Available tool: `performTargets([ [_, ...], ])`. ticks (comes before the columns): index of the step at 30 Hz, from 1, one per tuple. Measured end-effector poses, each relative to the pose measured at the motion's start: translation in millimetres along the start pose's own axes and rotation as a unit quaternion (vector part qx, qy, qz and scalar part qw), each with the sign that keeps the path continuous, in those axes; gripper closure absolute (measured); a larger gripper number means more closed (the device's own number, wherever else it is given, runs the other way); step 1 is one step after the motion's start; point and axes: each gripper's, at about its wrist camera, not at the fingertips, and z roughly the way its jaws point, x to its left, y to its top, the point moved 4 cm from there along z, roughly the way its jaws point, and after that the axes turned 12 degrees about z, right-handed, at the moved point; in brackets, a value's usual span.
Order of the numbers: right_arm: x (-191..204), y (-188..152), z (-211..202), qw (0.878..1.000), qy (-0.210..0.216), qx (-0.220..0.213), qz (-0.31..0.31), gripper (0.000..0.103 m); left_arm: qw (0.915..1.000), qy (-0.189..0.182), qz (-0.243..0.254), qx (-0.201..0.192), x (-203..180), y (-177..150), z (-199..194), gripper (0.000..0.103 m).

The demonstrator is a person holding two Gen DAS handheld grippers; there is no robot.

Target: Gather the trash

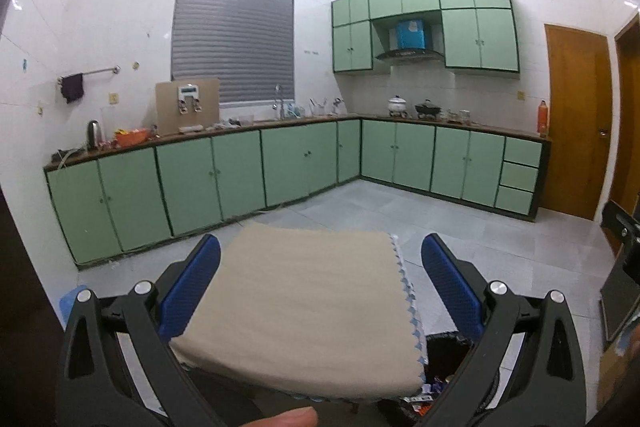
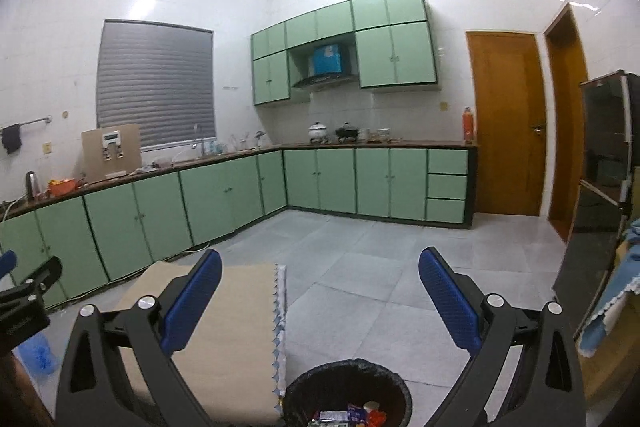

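A black-lined trash bin [image 2: 348, 387] stands on the floor by the table's right edge, with wrappers and small pieces of trash [image 2: 356, 413] inside; it also shows low in the left wrist view [image 1: 444, 355]. My left gripper [image 1: 320, 267] is open and empty above the beige tablecloth [image 1: 308, 307]. My right gripper [image 2: 320, 275] is open and empty, above the bin and the cloth's right edge [image 2: 240, 307]. No trash shows on the cloth in either view.
Green L-shaped kitchen cabinets [image 1: 240, 171] line the far walls, with cluttered counters. Grey tiled floor [image 2: 360, 267] lies beyond the table. Wooden doors [image 2: 508, 123] are at the right, next to a dark fridge [image 2: 604, 155]. The left gripper's body [image 2: 24, 299] shows at the right view's left edge.
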Motion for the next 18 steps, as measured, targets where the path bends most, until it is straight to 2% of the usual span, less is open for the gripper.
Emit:
performTargets([
  [10,-1,-16,8,1.0,-0.012,0.028,0.001,0.006,0.9998,0.006,-0.017,0.001,4,0,-3,0.005],
  [18,-2,-24,18,0.999,-0.025,0.04,-0.003,0.006,0.9998,-0.004,-0.018,0.011,5,-9,7,0.005],
])
